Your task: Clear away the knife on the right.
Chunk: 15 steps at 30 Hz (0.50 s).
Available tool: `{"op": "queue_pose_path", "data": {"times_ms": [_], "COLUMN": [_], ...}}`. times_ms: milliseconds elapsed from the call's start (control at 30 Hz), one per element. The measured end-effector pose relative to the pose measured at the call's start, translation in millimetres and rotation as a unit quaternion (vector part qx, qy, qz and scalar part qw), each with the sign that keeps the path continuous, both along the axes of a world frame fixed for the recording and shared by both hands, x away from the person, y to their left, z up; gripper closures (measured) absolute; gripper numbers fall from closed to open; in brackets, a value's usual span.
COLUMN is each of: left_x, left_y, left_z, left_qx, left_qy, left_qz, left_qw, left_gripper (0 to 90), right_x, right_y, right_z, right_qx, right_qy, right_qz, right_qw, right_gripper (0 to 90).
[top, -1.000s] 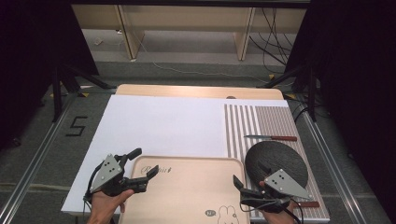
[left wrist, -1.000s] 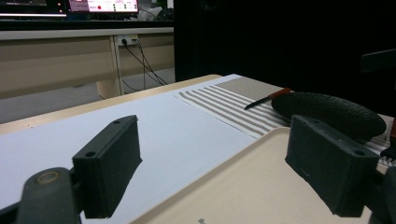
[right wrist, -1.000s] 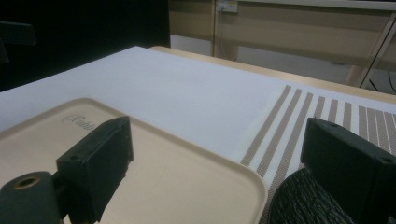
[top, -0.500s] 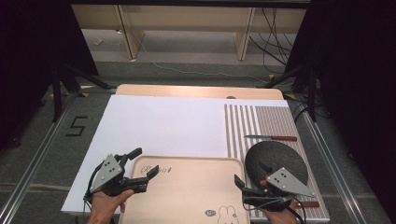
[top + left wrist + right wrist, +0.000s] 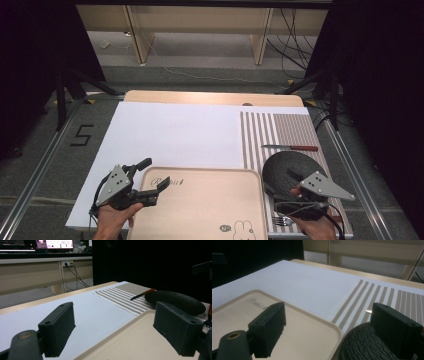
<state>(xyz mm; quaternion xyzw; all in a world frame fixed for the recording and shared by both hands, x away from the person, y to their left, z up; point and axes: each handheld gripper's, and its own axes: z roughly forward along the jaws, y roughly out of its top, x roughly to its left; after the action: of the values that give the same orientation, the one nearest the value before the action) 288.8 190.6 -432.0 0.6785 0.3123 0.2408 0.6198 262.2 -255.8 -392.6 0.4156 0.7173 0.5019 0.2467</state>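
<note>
With both sets of jaws standing apart and holding nothing, your left gripper [image 5: 150,184] straddles the tray's [image 5: 200,210] left rim while your right gripper [image 5: 280,192] straddles its right rim, the tray's long axis running between your two hands.

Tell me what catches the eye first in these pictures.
The big beige tray at the near edge of the table, with a rabbit drawing, draws the eye first; the left gripper stands open astride its left rim and the right gripper open over its right corner. Just right of the tray a dark round plate lies on a striped mat, with a red-handled knife beyond it.
</note>
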Motion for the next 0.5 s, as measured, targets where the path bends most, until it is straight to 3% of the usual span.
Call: {"op": "queue_pose_path", "data": {"times_ms": [33,500], "left_x": [-0.1,-0.2], "left_y": [0.3,0.1], "left_z": [0.1,0.4], "left_qx": [0.000,-0.002], "left_qy": [-0.001,-0.003], "left_qz": [0.001,0.002], "left_qw": [1.0000,1.0000], "left_gripper": [16.4,16.3], "right_x": [0.8,7.6], "right_y": [-4.2,-24.9], "right_z": [2.4,7.6], "right_qx": [-0.012,-0.035], "right_qy": [0.005,0.039], "right_qz": [-0.001,0.003], "right_qw": [0.9999,0.9986], "right_gripper": [14.8,15.4]}}
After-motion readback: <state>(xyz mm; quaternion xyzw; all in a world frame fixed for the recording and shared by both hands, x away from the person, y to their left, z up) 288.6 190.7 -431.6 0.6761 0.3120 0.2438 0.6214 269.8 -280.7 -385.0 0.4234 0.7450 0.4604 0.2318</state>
